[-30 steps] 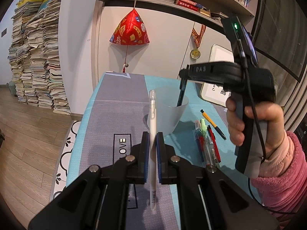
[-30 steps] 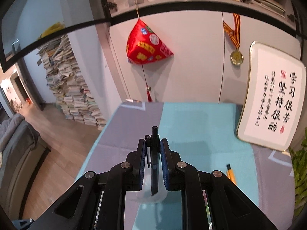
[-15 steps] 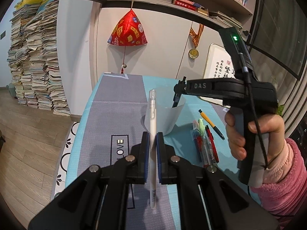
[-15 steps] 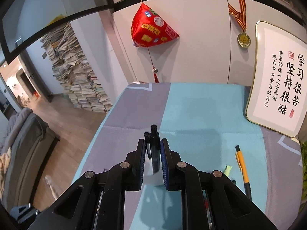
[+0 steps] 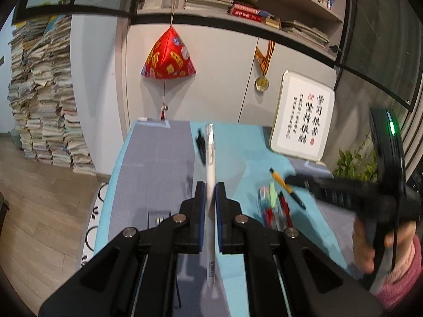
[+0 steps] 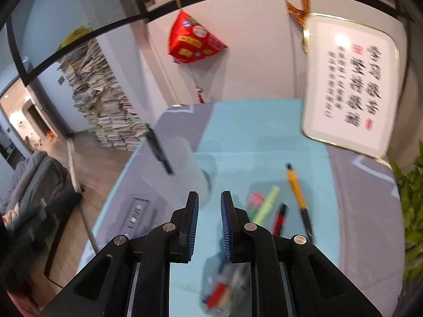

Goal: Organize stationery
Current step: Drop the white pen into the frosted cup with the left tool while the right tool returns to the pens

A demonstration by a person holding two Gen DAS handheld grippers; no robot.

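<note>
**Left gripper clamps one white pen; right gripper empty above the loose pens**

- Left gripper [image 5: 210, 200]: jaws clenched on one white pen [image 5: 210, 174], held upright, cap end up, barcode end hanging below the pads.
- Right gripper [image 6: 209, 211]: jaws stand a little apart, nothing between the blue pads. Seen from the left wrist it is blurred at the right, held by a hand [image 5: 366, 243] in a pink sleeve [image 5: 401, 277].
- One translucent cup [image 6: 182, 169] stands on the table mat [image 6: 264, 137], just left of the right gripper's tips. One black pen [image 6: 158, 149] leans in it, clip end above the rim.
- Loose on the teal part of the mat, right of the cup: one orange-and-black pen [image 6: 298, 192], one light green highlighter [image 6: 267, 203], one red-and-black pen [image 6: 279, 218], and one pink-ended item beside the highlighter, too blurred to name.
- One clear pouch [image 6: 224, 288] with red items inside lies under the right gripper; count inside cannot be told.
- Background: one framed calligraphy board [image 5: 304, 121] leaning on the wall, one red hanging ornament [image 5: 169, 55], one medal [image 5: 261, 83], one potted plant [image 5: 354, 163], stacked paper piles [image 5: 42, 92] on the floor.
</note>
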